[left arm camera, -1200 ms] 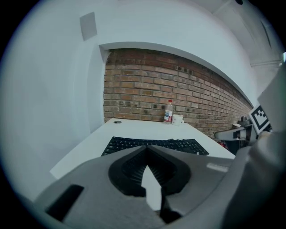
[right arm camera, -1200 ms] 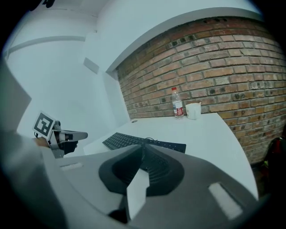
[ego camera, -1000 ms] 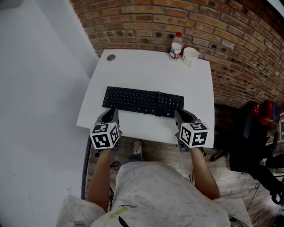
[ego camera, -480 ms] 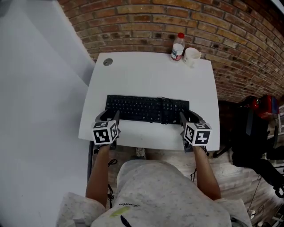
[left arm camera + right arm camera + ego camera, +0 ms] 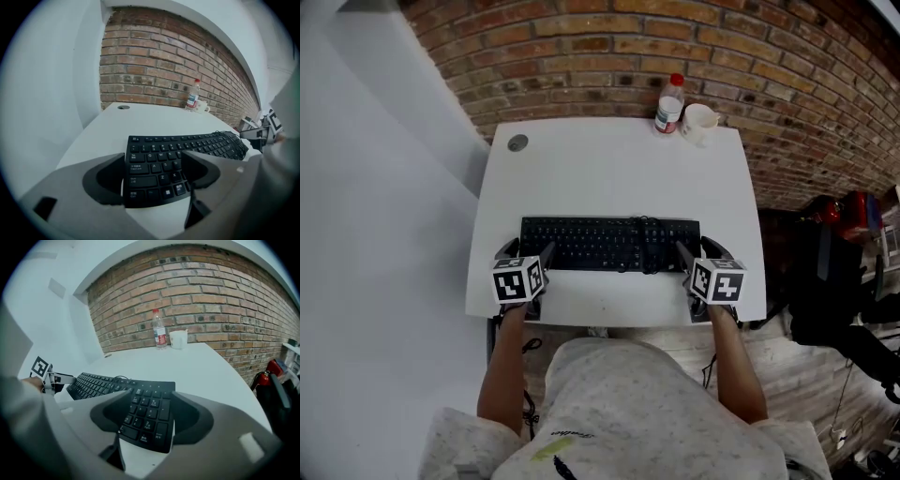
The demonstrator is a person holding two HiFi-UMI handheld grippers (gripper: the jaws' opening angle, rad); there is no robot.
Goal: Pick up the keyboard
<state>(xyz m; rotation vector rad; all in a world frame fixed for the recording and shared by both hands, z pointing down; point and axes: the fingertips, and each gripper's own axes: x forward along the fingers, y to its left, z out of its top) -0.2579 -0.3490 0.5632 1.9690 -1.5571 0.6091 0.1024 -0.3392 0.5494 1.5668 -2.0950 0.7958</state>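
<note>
A black keyboard (image 5: 609, 244) lies flat across the front half of the white table (image 5: 609, 169), its cable bunched on top near the right end. My left gripper (image 5: 528, 253) straddles the keyboard's front left corner, and its jaws are opening. In the left gripper view the keyboard (image 5: 183, 154) reaches between the jaws of that gripper (image 5: 152, 176), and the pads do not press on it. My right gripper (image 5: 701, 251) is at the right end, jaws also opening. In the right gripper view the number-pad end of the keyboard (image 5: 145, 411) sits between the jaws of that gripper (image 5: 152, 420).
A plastic bottle (image 5: 670, 103) with a red cap and a white cup (image 5: 700, 119) stand at the table's back right, against the brick wall. A round cable hole (image 5: 517, 142) is at the back left. Dark and red equipment (image 5: 844, 272) stands on the floor to the right.
Both grippers have moved forward and down from the table's front edge to the keyboard's two ends. Their jaws have spread from shut to open around its corners.
</note>
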